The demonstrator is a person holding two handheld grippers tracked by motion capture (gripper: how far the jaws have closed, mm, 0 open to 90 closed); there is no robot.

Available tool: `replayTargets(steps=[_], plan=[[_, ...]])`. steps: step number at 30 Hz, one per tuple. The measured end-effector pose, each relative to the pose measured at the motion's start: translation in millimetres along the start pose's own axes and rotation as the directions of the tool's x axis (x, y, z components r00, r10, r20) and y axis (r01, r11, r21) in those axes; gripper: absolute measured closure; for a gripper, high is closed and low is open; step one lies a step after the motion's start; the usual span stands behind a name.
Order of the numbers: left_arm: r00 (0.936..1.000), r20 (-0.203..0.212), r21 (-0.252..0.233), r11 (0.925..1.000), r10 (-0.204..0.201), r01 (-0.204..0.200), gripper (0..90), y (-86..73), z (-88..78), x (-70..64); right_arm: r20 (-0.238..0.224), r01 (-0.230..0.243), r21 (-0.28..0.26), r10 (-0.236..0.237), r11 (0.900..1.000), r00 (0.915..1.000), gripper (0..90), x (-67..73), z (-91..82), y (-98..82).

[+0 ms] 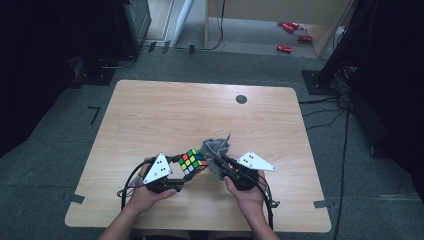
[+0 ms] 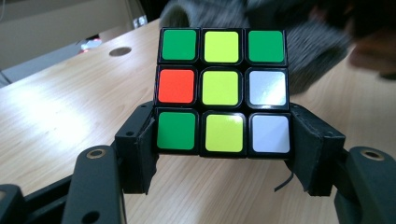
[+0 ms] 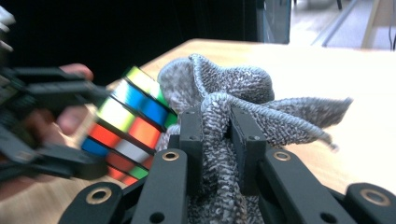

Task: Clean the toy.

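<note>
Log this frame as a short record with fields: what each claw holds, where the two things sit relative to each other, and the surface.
left claw: shut on the puzzle cube, jaws on its two sides
right claw: shut on the grey cloth, bunched between the jaws
cube and cloth: cloth right beside the cube; contact cannot be told
height: both look lifted off the table
facing side of cube: green, yellow, white, one orange sticker

A plastic puzzle cube [image 2: 223, 91] with black edges shows green, yellow, orange and white squares; a knitted cloth [image 3: 224, 93] is speckled grey and white; the wooden desk [image 1: 165, 115] is pale, light-grained.
</note>
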State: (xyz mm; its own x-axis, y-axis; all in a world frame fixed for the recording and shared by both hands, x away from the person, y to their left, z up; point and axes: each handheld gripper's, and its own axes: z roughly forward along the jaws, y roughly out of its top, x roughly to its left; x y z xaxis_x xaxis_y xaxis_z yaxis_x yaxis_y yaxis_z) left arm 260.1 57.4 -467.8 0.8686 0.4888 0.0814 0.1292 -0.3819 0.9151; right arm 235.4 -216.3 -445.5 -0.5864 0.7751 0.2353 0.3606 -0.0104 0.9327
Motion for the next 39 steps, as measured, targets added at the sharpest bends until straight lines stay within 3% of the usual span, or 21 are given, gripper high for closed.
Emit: replayTargets(steps=[4, 7, 15, 19, 25, 28, 35, 39], plan=[[0.9998, 0.013, 0.018, 0.9997, 0.014, -0.015, 34.8, -0.3, 4.3, -4.1, -0.05, 0.05, -0.055, -0.052, 0.997, 0.9974, 77.4, 15.3, -5.6, 8.5], [0.9996, 0.02, 0.003, 0.9998, 0.021, -0.021, 34.8, 1.7, 3.6, -7.3, -0.069, 0.074, -0.049, -0.078, 0.996, 0.9946, 77.1, 23.5, -3.4, 8.3], [0.9996, 0.021, -0.057, 0.9981, -0.02, 0.021, 34.8, 4.4, -7.3, 1.2, -0.027, 0.001, 0.031, 0.0, 1.0, 0.9996, 77.0, 5.5, 6.4, -5.8], [0.9997, 0.015, -0.034, 0.9992, -0.02, 0.021, 34.8, 2.4, -4.9, 2.2, -0.016, 0.006, 0.024, -0.006, 1.0, 0.9999, 76.7, 4.9, 3.8, -1.9], [0.9997, 0.025, -0.003, 1.0, -0.003, 0.003, 34.8, 1.1, 1.6, -2.8, -0.051, 0.046, -0.057, -0.049, 0.997, 0.9975, 76.5, 17.4, -7.1, 11.1], [0.9996, 0.028, -0.024, 0.9997, 0.0, 0.0, 34.7, 3.4, -0.4, -4.9, -0.061, 0.063, -0.042, -0.065, 0.997, 0.996, 76.3, 21.0, -4.1, 8.6], [0.999, 0.028, -0.081, 0.996, -0.036, 0.038, 34.7, 5.7, -10.0, 2.7, -0.027, 0.008, 0.029, -0.007, 1.0, 0.9996, 76.3, 7.2, 5.5, -4.9], [0.9992, 0.021, -0.043, 0.9985, -0.033, 0.034, 34.7, 3.1, -6.1, 3.3, -0.013, 0.007, 0.018, -0.006, 1.0, 0.9999, 76.2, 5.6, 2.6, -1.2]])
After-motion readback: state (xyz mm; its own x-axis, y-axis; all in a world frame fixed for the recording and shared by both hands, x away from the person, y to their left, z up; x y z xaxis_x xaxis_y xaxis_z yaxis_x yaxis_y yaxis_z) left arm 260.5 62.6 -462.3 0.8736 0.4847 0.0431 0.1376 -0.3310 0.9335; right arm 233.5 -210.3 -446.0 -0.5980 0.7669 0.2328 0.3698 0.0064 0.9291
